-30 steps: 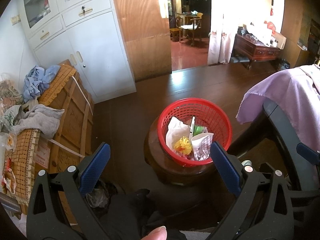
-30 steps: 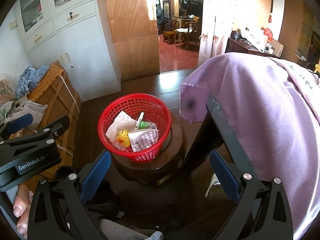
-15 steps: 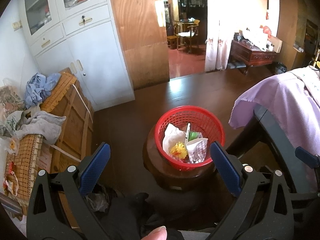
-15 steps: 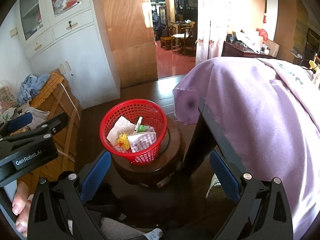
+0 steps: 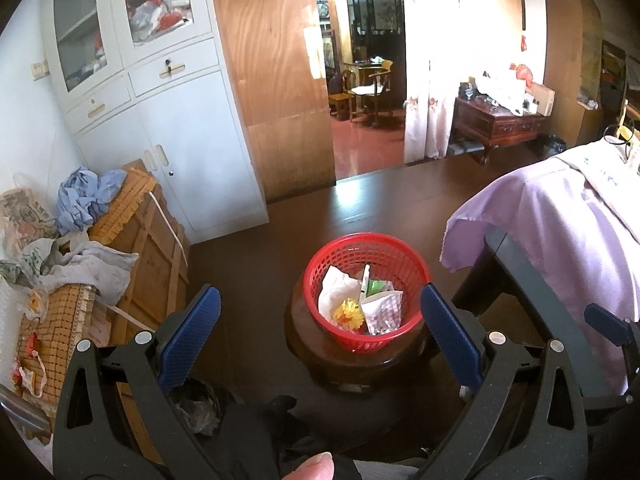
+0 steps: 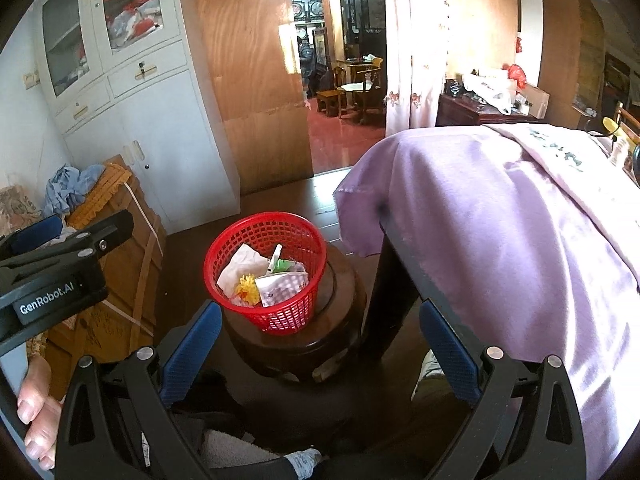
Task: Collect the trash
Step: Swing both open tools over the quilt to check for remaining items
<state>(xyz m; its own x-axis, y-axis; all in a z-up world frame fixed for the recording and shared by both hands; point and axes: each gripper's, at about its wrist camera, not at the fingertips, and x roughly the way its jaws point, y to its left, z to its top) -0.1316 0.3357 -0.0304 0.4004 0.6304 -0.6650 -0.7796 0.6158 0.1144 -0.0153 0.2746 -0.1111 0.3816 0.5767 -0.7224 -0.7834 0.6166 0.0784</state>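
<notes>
Two empty grippers held above a red basket of trash.

The red basket (image 5: 364,276) sits on a dark round stool (image 5: 352,360), ahead of and below both; left gripper (image 5: 320,336) and right gripper (image 6: 316,340) spread wide, neither clearly nearer.

Red basket (image 5: 352,246) floor hidden under trash. Stool (image 6: 344,296) base lost in shadow. Purple cloth (image 6: 520,220) covered the tabletop, cut off at right.

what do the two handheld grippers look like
Both are matte black plastic frames with silver rivets and two wide-set fingers faced with textured blue pads. The left gripper, seen side-on from the right wrist view, carries white GenRobot.AI lettering. The right gripper looks identical. No cables show.
</notes>
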